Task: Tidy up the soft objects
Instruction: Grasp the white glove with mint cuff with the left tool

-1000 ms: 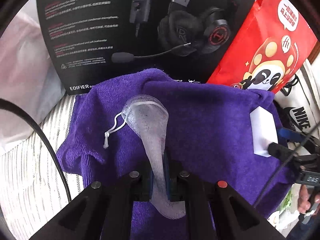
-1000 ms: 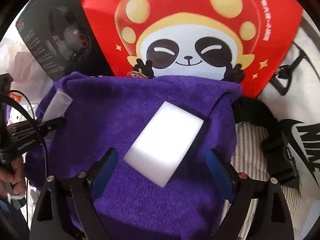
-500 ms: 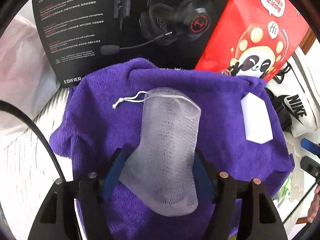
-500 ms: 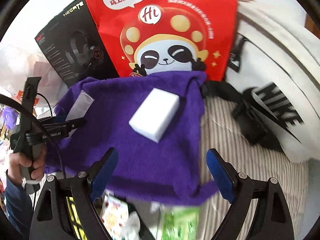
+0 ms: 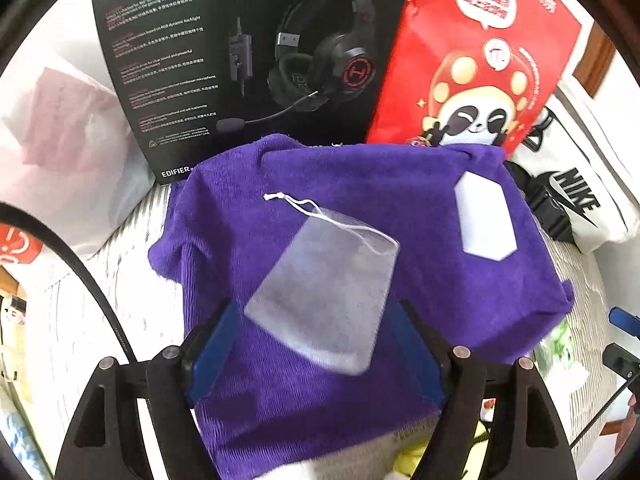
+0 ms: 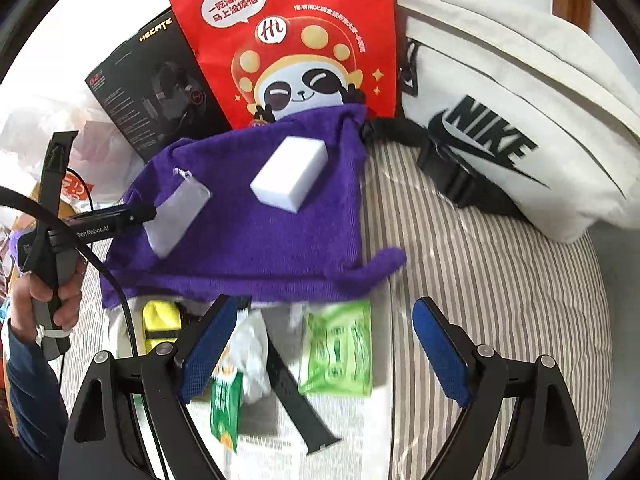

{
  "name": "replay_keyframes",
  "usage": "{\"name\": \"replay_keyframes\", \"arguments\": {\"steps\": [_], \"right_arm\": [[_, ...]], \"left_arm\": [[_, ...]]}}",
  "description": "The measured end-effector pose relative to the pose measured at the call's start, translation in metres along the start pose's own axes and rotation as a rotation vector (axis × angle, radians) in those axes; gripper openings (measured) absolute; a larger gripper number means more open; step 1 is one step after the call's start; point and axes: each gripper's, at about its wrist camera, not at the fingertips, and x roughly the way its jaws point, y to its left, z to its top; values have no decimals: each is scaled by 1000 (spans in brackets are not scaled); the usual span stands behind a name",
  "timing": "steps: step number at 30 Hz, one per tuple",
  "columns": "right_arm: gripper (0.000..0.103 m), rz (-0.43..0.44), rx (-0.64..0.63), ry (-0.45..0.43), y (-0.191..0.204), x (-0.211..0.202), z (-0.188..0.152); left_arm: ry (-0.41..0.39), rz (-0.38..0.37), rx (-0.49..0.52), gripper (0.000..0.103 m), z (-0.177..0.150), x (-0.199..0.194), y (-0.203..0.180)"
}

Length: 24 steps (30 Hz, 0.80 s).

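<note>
A purple towel (image 5: 360, 200) lies spread on the striped bed; it also shows in the right wrist view (image 6: 256, 236). A grey mesh drawstring pouch (image 5: 324, 292) lies flat on it, also seen from the right (image 6: 176, 216). A white sponge block (image 5: 484, 220) rests on the towel's right part (image 6: 290, 178). My left gripper (image 5: 316, 354) is open and empty, its jaws on either side of the pouch's near end. My right gripper (image 6: 320, 348) is open and empty, pulled back above loose items in front of the towel.
A black headset box (image 5: 240, 60) and a red panda bag (image 5: 480, 60) stand behind the towel. A white Nike bag (image 6: 500, 128) lies to the right. Green packets (image 6: 340, 352), a yellow item (image 6: 160, 320), white crumpled material and a black strap (image 6: 296, 396) lie at the towel's near edge.
My left gripper opened and let go of the mesh pouch, which now lies flat on the towel. My right gripper drew back from the white sponge, towards me.
</note>
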Motion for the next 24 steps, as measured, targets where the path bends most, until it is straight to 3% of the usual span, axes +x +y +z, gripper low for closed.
{"name": "replay_keyframes", "arguments": {"steps": [12, 16, 24], "right_arm": [[89, 9, -9, -15, 8, -30, -26], [89, 22, -13, -13, 13, -40, -37], [89, 14, -38, -8, 22, -56, -58]], "left_arm": [[-34, -21, -10, 77, -61, -52, -1], [-32, -68, -15, 77, -92, -64, -10], [66, -38, -47, 78, -146, -37, -17]]}}
